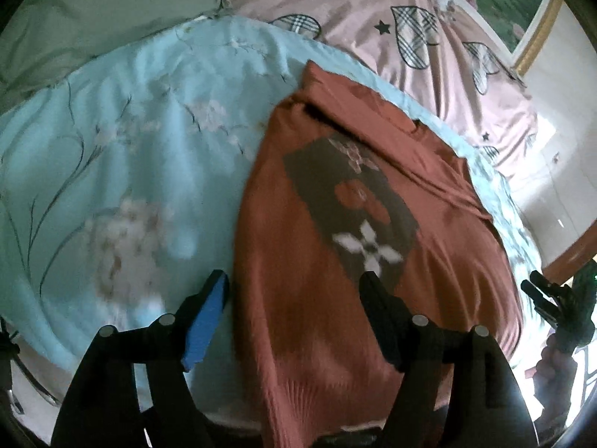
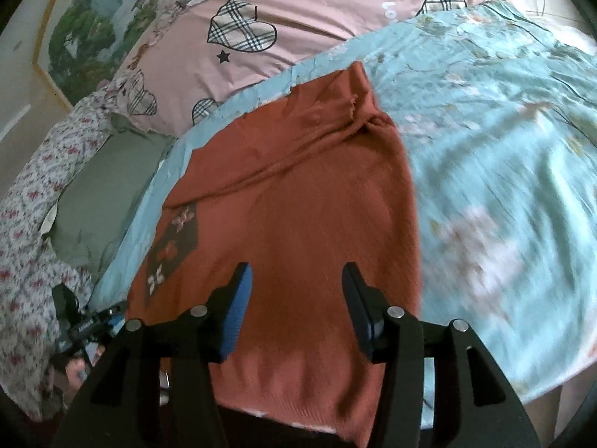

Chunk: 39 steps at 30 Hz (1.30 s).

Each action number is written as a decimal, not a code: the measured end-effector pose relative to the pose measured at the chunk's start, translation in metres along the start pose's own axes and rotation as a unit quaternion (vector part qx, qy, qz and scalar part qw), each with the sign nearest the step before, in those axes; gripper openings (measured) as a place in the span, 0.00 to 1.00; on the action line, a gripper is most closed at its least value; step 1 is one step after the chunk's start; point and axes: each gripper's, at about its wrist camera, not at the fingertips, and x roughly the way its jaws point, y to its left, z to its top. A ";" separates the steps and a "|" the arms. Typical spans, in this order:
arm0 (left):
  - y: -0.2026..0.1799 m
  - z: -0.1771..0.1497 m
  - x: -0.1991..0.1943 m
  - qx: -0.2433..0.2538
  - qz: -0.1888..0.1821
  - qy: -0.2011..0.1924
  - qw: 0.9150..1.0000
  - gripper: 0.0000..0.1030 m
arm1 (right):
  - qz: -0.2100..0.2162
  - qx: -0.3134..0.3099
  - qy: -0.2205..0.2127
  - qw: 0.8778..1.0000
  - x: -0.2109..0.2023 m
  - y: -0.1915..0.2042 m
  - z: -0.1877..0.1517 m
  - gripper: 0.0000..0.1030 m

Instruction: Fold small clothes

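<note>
Both claws stand spread and empty above a rust-red knitted sweater point(image 1: 335, 194) with a dark patterned patch. The left gripper point(image 1: 294, 280) straddles the sweater's left edge; the right gripper point(image 2: 296, 272) hangs over its plain side. The sweater lies partly folded on a pale blue floral bedsheet point(image 1: 123, 142). Beyond it spreads a pink quilt with plaid hearts point(image 2: 298, 15).

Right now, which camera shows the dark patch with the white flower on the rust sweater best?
The left wrist view: the dark patch sits near the middle of the rust sweater, with its white flower and red shapes readable. In the right wrist view the patch is small, skewed and pushed to the sweater's left edge.
</note>
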 end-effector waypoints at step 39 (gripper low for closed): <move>-0.003 -0.014 -0.037 0.020 -0.164 0.012 0.986 0.07 | 0.204 0.024 -0.072 0.976 -0.052 -0.015 -0.002 0.03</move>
